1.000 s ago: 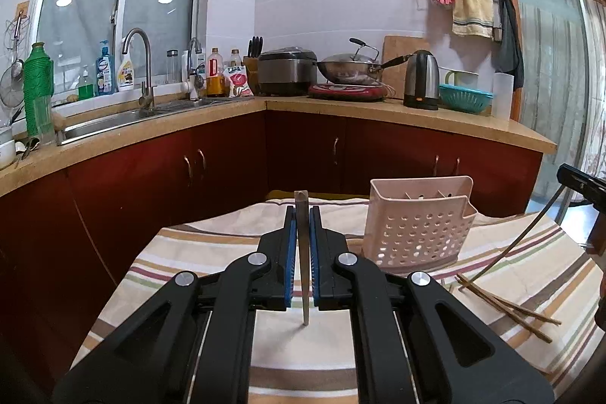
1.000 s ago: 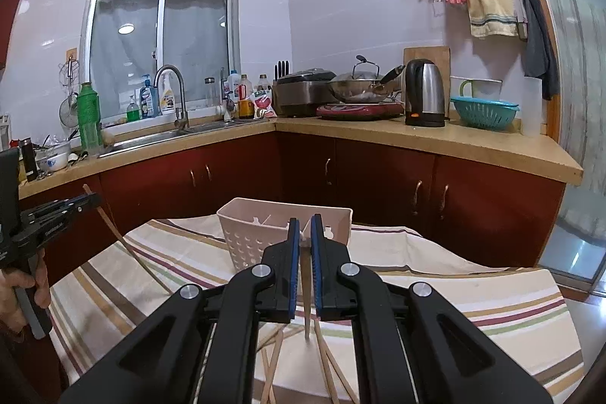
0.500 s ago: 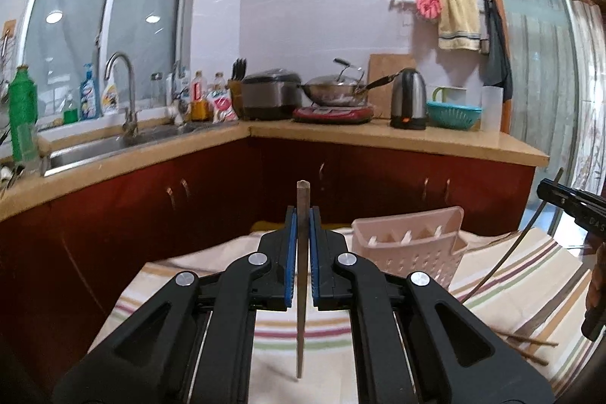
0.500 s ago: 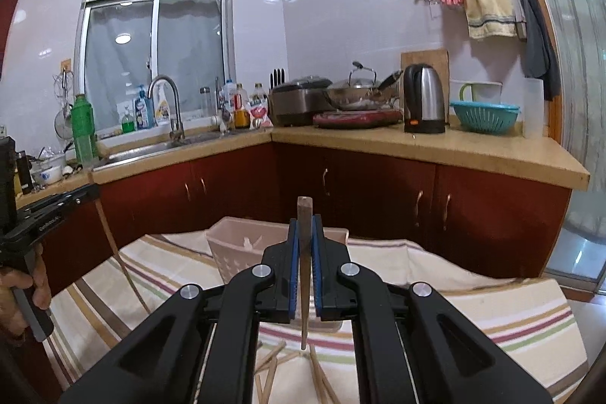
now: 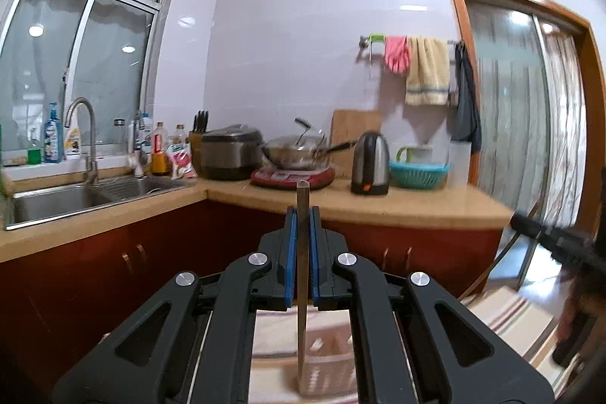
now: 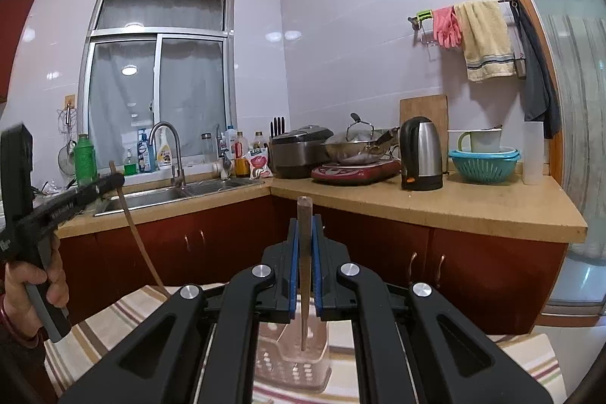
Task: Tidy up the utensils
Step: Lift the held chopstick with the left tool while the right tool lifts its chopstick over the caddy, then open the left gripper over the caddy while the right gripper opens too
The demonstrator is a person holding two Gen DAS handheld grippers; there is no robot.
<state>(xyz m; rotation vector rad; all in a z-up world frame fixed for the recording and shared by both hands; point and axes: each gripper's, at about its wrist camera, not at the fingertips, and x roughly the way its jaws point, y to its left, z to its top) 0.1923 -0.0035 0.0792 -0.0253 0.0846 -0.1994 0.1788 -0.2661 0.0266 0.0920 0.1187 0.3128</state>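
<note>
My left gripper (image 5: 302, 214) is shut on a brown chopstick (image 5: 302, 290) held upright, its lower tip above the pink perforated utensil basket (image 5: 325, 370) on the striped tablecloth. My right gripper (image 6: 304, 222) is shut on another chopstick (image 6: 304, 275), also upright, its tip just over the basket (image 6: 291, 362). In the right wrist view the left gripper (image 6: 113, 181) shows at the left with its chopstick (image 6: 138, 245) hanging down. In the left wrist view the right gripper (image 5: 519, 220) shows blurred at the right edge.
The striped tablecloth (image 6: 110, 320) covers the table below. Behind it runs a kitchen counter (image 6: 454, 207) with a sink (image 6: 181, 194), rice cooker (image 6: 299, 150), wok (image 6: 356, 146), kettle (image 6: 422, 154) and a teal colander (image 6: 483, 163). Red cabinets (image 6: 378, 245) stand under it.
Both grippers have risen and tilted up with their chopsticks. The basket has dropped to the bottom of both views. The loose chopsticks on the cloth have left view.
</note>
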